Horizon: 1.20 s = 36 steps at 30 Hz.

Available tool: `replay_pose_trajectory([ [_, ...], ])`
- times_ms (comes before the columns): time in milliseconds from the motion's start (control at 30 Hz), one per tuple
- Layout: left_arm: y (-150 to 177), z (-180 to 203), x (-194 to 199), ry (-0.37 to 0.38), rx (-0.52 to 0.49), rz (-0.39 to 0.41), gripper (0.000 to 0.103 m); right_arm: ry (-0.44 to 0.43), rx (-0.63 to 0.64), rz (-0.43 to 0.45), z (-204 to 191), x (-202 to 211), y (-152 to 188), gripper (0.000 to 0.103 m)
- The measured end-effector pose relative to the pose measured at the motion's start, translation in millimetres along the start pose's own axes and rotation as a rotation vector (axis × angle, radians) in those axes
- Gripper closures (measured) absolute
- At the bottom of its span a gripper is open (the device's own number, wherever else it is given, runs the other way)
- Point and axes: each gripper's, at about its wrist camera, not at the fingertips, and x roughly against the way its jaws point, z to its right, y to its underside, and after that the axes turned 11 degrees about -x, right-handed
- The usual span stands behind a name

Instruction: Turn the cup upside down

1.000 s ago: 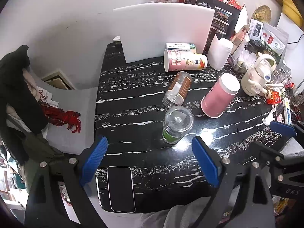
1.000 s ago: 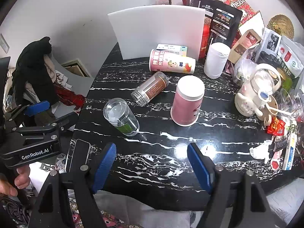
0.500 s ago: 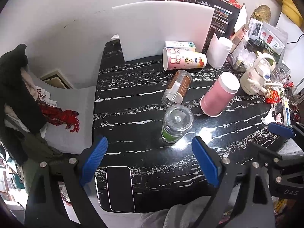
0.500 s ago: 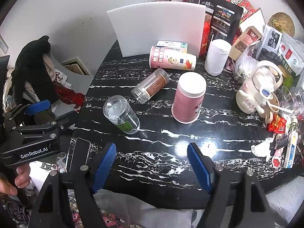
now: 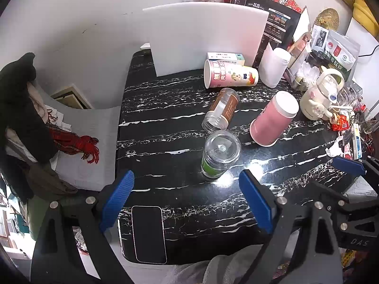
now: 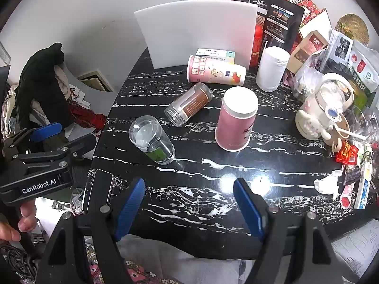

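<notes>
The left hand-held gripper (image 5: 186,201) hangs released and empty over the near edge of the black marble-pattern desk (image 5: 165,123). The right hand-held gripper (image 6: 189,203) is also spread wide and holds nothing.

Which cup is meant I cannot say for sure. The pink paper cup with a white base (image 6: 236,118) already stands mouth down near the middle of the desk. The printed pink-and-white paper cup (image 5: 231,74) lies on its side farther back, with its long axis across the view and its mouth toward the left. It is well apart from both grippers, past a clear plastic jar with a green label (image 5: 220,153) and a lying clear jar with a brown label (image 5: 221,111). The right gripper seems slightly nearer.

The left gripper's body reads "GenRobot.AI"; a red bag shows "heast".
</notes>
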Motion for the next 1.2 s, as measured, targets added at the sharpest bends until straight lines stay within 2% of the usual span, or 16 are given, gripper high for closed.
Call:
replay_pose_trajectory([
  [1200, 1.9, 10.9, -1.8, 0.004, -0.034, -0.014, 0.013, -0.009, -0.01, -0.032, 2.7, -5.2, 6.9, 0.025],
])
